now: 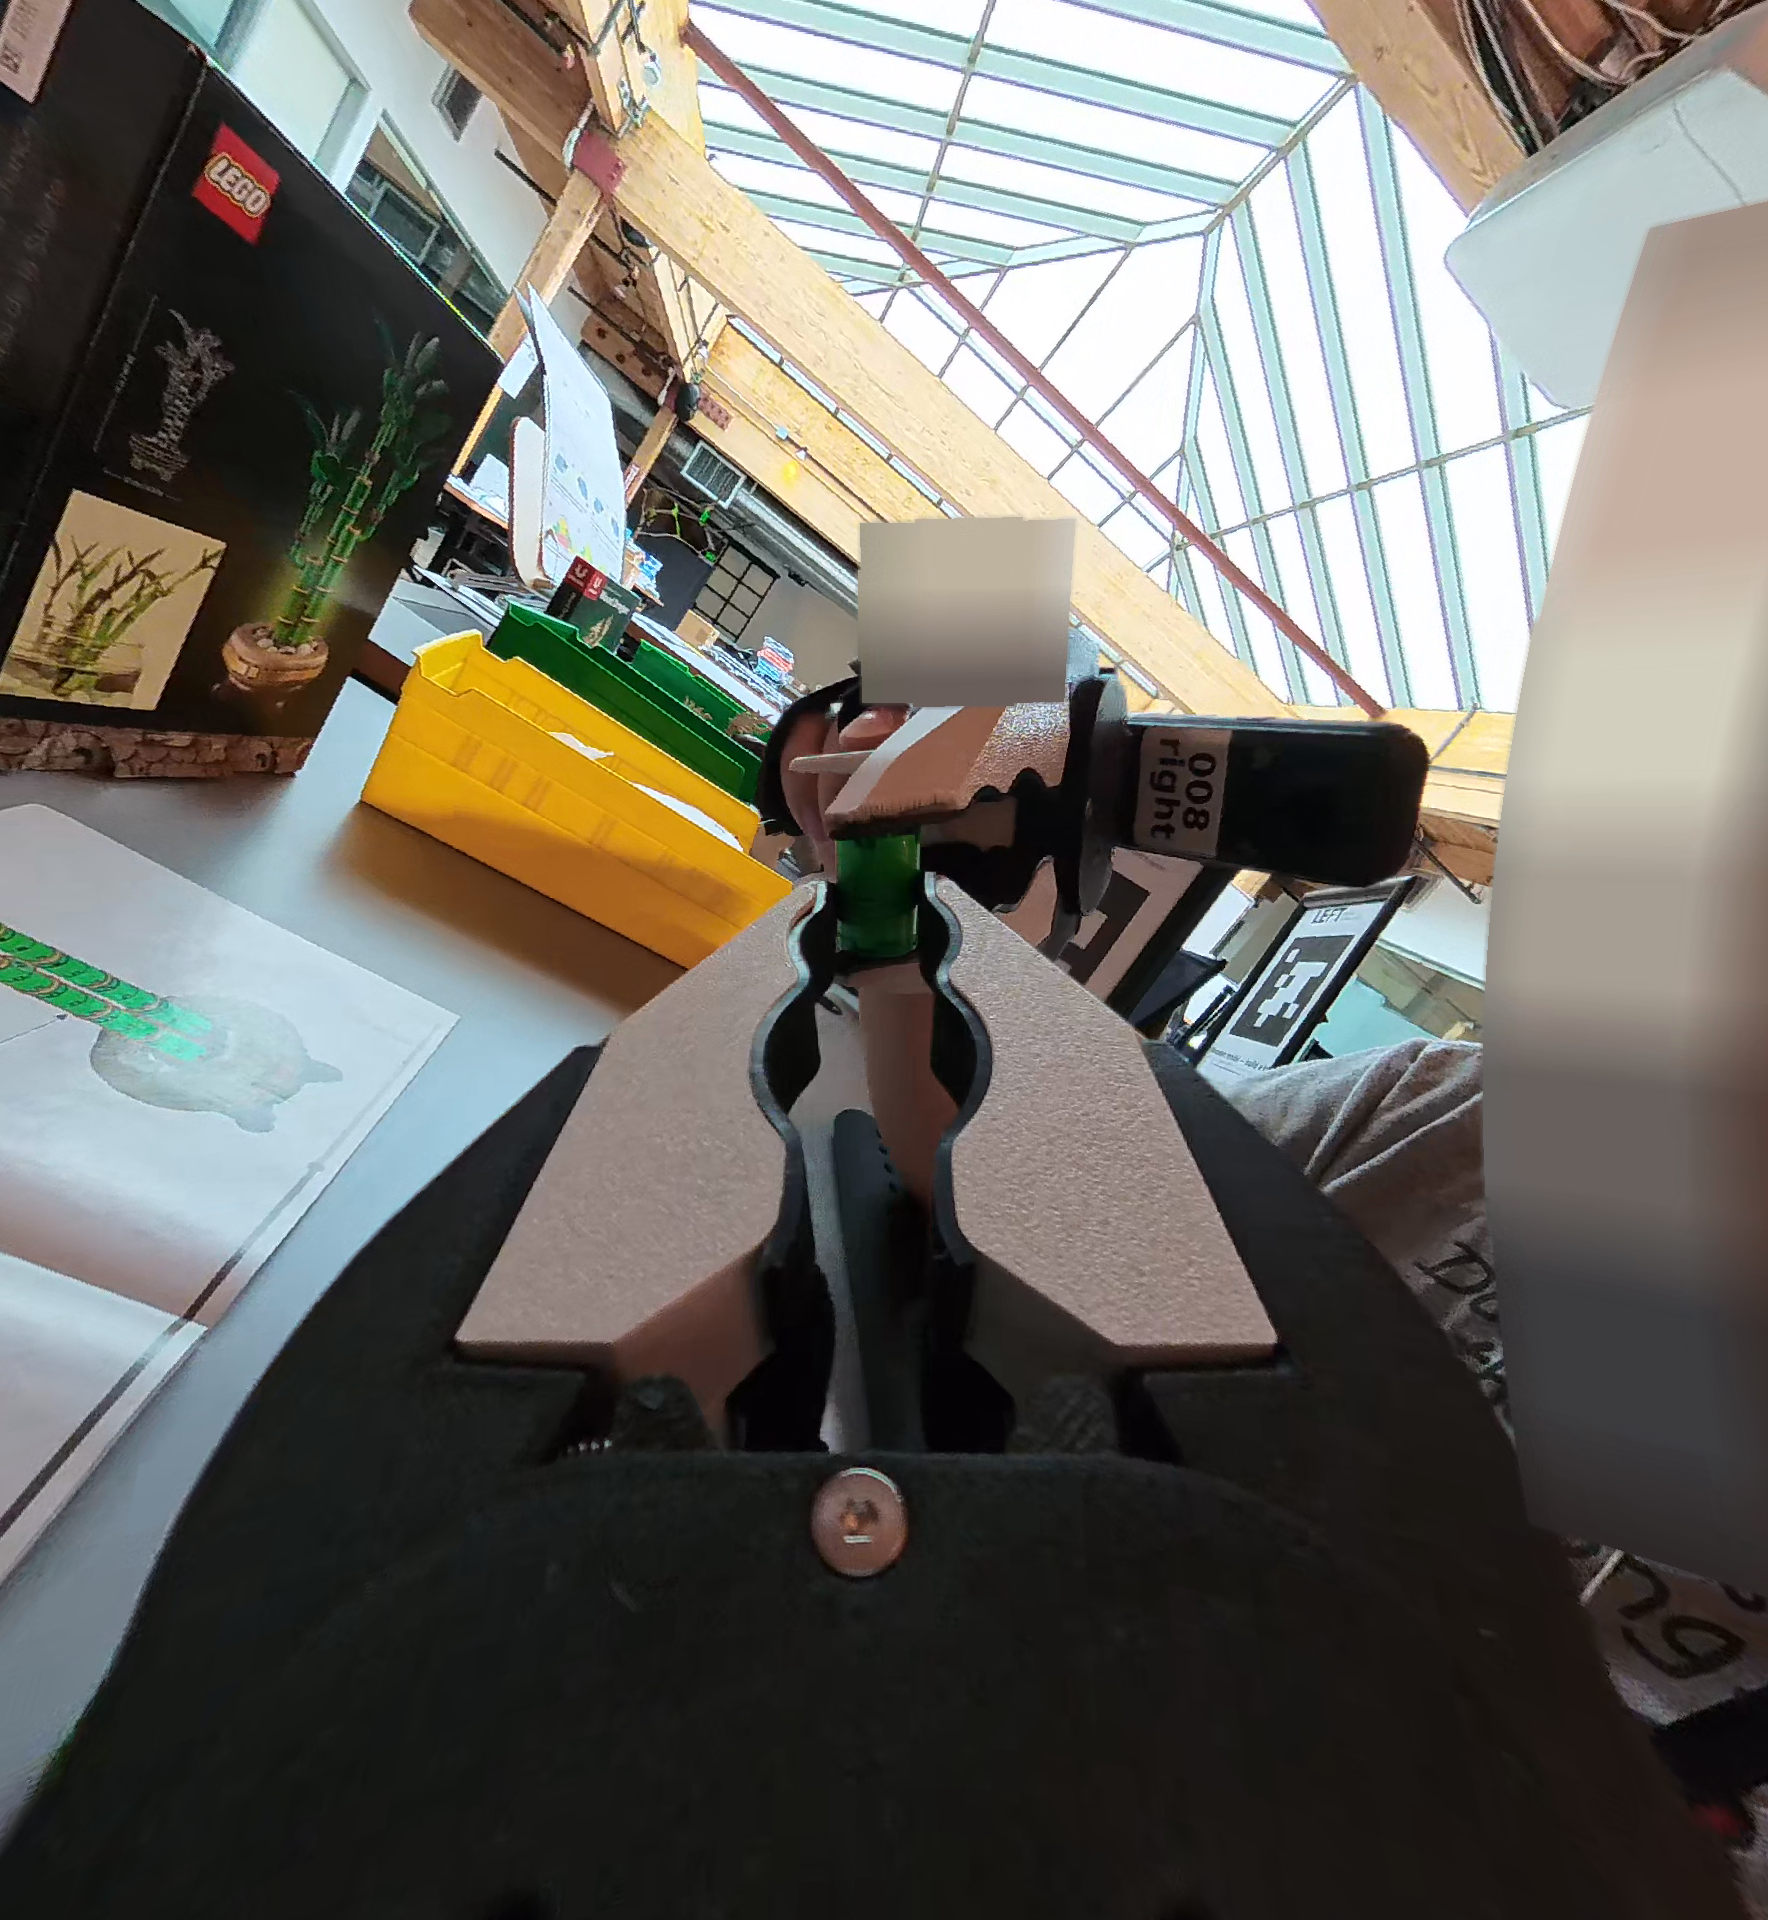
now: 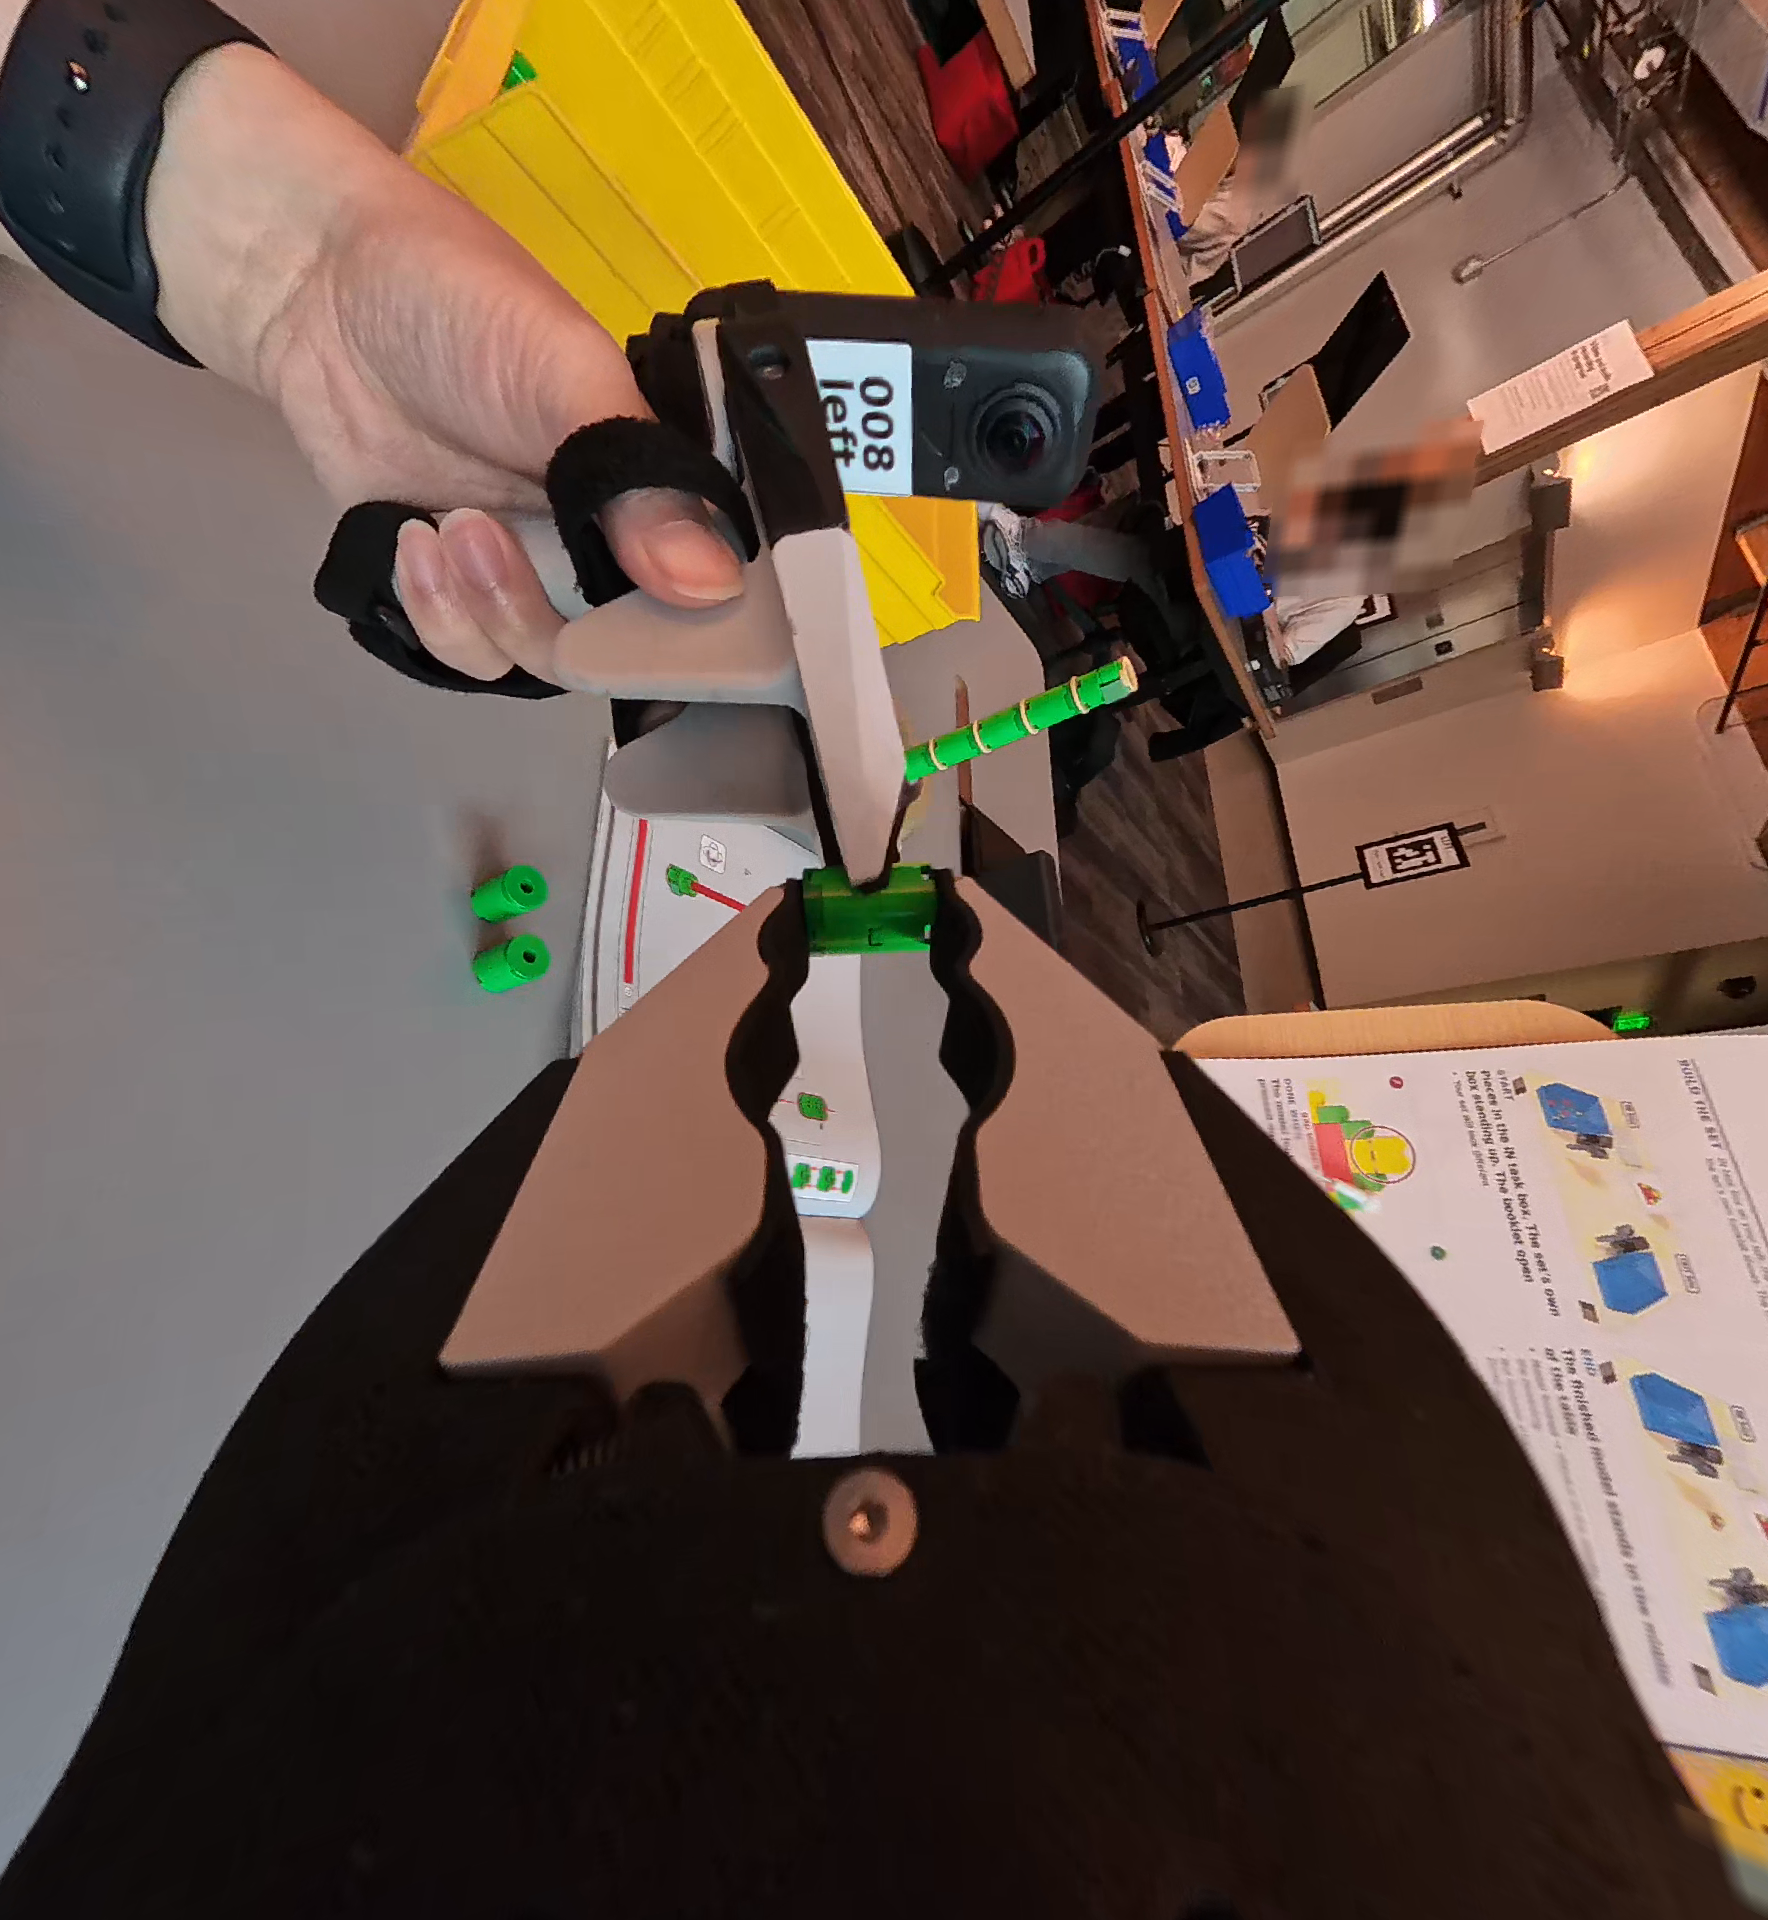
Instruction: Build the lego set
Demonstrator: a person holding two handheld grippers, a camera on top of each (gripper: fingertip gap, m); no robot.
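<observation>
Left gripper (image 1: pixel 875 914) pinching green cylindrical lego piece (image 1: pixel 875 899) at fingertips, held above grey bench (image 1: pixel 506 935). Right gripper (image 2: pixel 867 914) clamped on same green lego piece (image 2: pixel 867 914), meeting left gripper tip to tip. Two loose green cylinder pieces (image 2: pixel 509 925) lie on bench beside open instruction booklet (image 1: pixel 132 1091). Assembled green bamboo stalk (image 2: pixel 1020 717) behind. Yellow bin (image 1: pixel 558 769) and lego box (image 1: pixel 163 416) farther back.

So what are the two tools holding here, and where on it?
Both tools grip one short green piece: the left tool across its sides, the right tool across its ends. Both pinch it at their fingertips.
</observation>
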